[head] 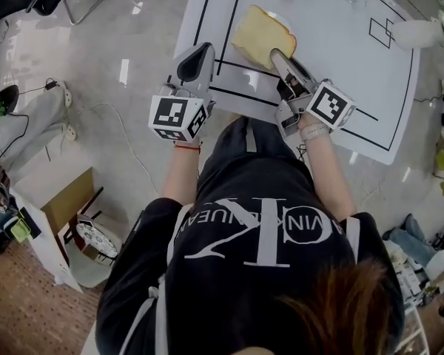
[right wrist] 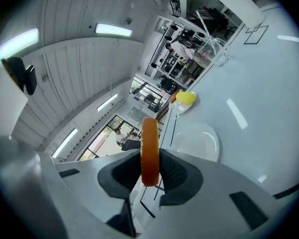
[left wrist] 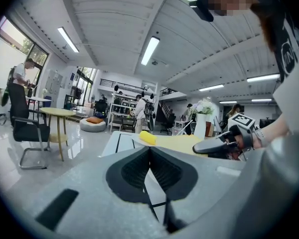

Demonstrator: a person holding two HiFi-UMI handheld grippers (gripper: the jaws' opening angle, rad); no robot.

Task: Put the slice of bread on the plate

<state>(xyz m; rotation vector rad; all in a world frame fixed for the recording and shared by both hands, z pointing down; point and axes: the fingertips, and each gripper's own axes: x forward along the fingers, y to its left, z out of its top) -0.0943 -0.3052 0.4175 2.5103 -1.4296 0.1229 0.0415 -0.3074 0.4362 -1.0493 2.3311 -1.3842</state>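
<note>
Right claw [right wrist: 150,159]: pinching the slice of bread [right wrist: 149,142] by one edge, a ribbed pad pressed on each face; the crust shows edge-on between the pads.
Right claw, head view [head: 278,53]: reaches over the near part of the bench [head: 340,65], its marker cube [head: 331,103] beside the person's wrist.
Slice of bread, head view [head: 260,35]: pale yellow crumb with a darker crust, held out over the white bench top just past a black printed line; whether it touches any surface cannot be told.
Plate [right wrist: 198,141]: white, lying on the bench beyond the held slice in the right claw's view, nothing on it.
Left claw [left wrist: 149,152]: pressed together, nothing between the pads.
Left claw, head view [head: 198,53]: level beside the bench's left edge, apart from the bread, with its own marker cube [head: 179,117].
Yellow item [right wrist: 185,98]: on a small dish at the far end of the bench, well past the plate.
Glass [right wrist: 217,55]: clear, standing on the bench, far side.
Bench: white, marked with black rectangles.
</note>
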